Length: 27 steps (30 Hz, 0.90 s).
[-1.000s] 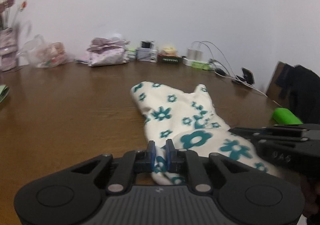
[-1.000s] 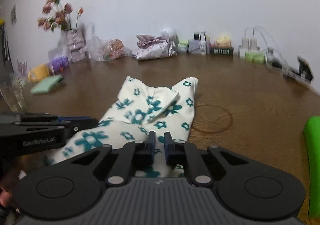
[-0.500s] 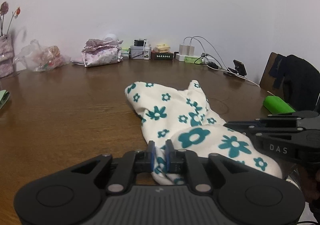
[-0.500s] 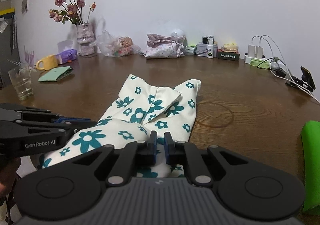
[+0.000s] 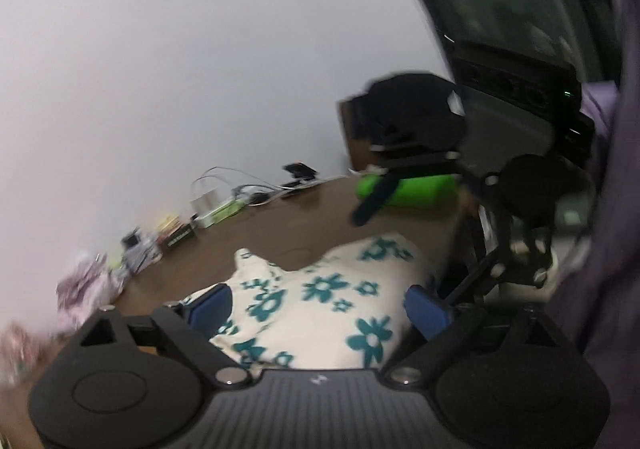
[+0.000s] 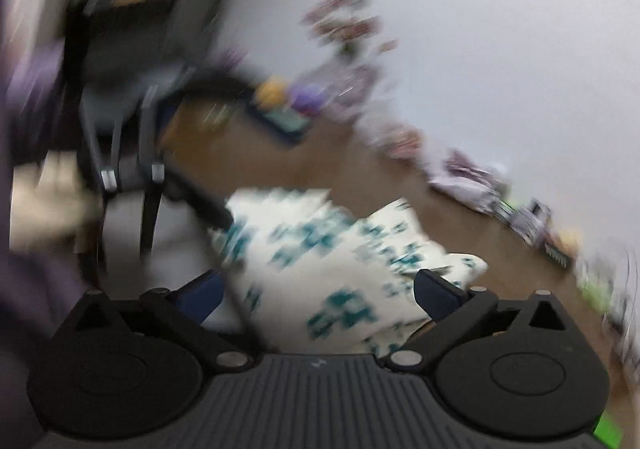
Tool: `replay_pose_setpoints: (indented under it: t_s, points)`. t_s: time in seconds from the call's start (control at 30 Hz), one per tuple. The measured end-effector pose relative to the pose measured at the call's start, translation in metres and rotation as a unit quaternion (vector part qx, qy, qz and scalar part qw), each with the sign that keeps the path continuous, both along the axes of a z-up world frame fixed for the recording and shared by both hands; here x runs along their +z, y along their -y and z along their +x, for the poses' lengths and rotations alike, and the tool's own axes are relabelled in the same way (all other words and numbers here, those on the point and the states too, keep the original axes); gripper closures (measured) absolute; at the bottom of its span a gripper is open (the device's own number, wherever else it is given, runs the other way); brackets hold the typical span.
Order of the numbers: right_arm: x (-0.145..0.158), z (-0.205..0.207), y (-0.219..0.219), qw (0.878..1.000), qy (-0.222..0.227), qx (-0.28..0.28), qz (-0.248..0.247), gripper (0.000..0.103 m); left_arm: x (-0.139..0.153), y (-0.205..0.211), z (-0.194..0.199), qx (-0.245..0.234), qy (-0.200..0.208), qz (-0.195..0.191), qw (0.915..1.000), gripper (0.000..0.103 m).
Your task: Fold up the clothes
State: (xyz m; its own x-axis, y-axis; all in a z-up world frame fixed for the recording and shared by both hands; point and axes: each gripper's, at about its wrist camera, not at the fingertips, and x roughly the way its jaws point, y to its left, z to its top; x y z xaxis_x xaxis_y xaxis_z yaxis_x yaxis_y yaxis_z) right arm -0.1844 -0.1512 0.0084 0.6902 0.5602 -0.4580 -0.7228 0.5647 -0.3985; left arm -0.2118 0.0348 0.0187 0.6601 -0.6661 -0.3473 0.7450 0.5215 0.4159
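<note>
The left gripper (image 5: 318, 303) is opening, its blue pads (image 5: 210, 307) spread wide and clear of the cloth. The flowered garment (image 5: 320, 309) lies bunched on the brown bench (image 5: 280, 225), near its edge, showing between the pads. Beyond it sits a green roll (image 5: 420, 187). The right gripper (image 6: 316, 291) is opening too, its pads (image 6: 436, 295) wide apart, with the blurred garment (image 6: 332, 257) between them, untouched. Clutter (image 6: 468, 173) lines the far wall.
</note>
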Motion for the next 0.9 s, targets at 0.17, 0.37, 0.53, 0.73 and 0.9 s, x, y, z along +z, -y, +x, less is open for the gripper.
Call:
replay_pose_setpoints:
  t_s: [0.17, 0.37, 0.53, 0.73, 0.9]
  points:
    - [-0.024, 0.019, -0.025, 0.995, 0.005, 0.012, -0.101, 0.013, -0.014, 0.011, 0.016, -0.007, -0.018, 0.024, 0.9995, 0.009]
    - [-0.008, 0.035, -0.011, 0.993, -0.084, 0.041, -0.066, 0.046, -0.021, 0.019, 0.017, -0.026, 0.009, 0.086, 0.9959, 0.010]
    - [0.003, 0.037, 0.006, 0.990, -0.125, 0.057, -0.031, 0.066, -0.024, 0.014, 0.011, -0.040, 0.029, 0.103, 0.9934, 0.010]
    - [0.013, 0.036, 0.025, 0.981, -0.173, 0.088, 0.005, 0.068, -0.033, 0.015, 0.011, -0.029, 0.031, 0.117, 0.9922, 0.008]
    - [0.023, 0.034, 0.030, 0.973, -0.194, 0.125, -0.003, 0.069, -0.039, 0.016, 0.008, -0.043, 0.042, 0.136, 0.9889, 0.008]
